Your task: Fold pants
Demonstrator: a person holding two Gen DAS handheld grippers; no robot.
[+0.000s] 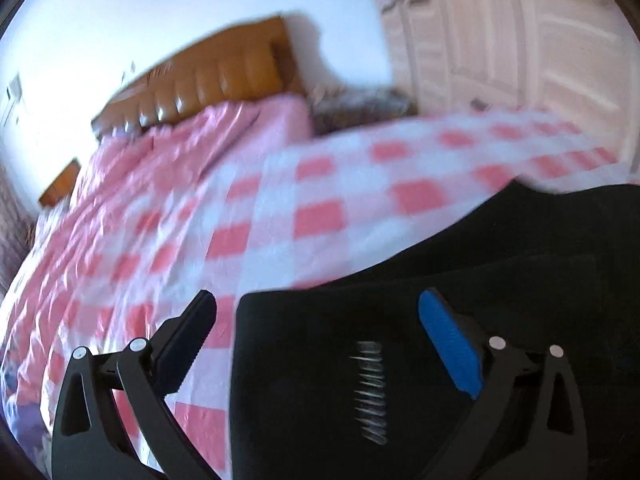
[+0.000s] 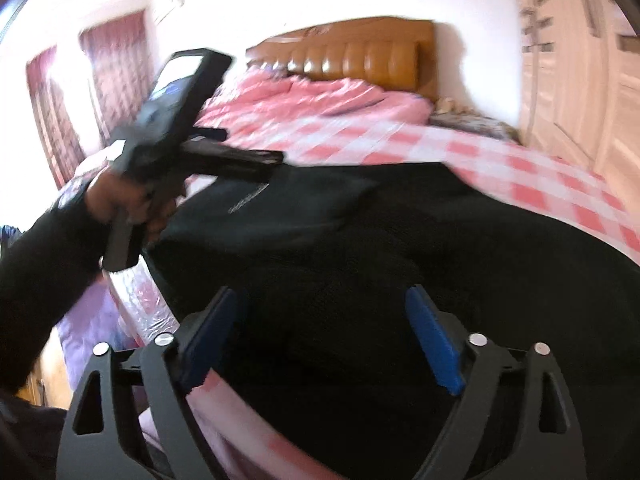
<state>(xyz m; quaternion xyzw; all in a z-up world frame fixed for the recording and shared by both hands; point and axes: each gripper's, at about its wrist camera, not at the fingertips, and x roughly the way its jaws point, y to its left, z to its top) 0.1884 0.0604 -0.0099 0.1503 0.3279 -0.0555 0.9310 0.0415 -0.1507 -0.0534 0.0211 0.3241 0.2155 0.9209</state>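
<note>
While the black pants (image 2: 360,248) lie spread on the checked bed (image 2: 520,160), a sleeved left hand (image 2: 132,204) tilts the left tongs (image 1: 320,328) downward, jaws wide and empty; the right tongs (image 2: 324,320) gape over the fabric, gripping nothing

Bedroom, bright daylight, kinda washed out. Big bed (image 2: 500,152) takes up most of room, pink-and-white checked cover on top, crumpled pink checked quilt (image 2: 320,96) bunched up near head end. Padded tan headboard (image 2: 360,56) against plain white wall (image 1: 180,8). Pale panelled wardrobe doors (image 1: 500,40) on right side of bed. Window with reddish patterned curtains (image 2: 112,64) on left, light blowing out there. Low wooden nightstand edge (image 1: 60,184) beside bed. Everything bit blurry.
</note>
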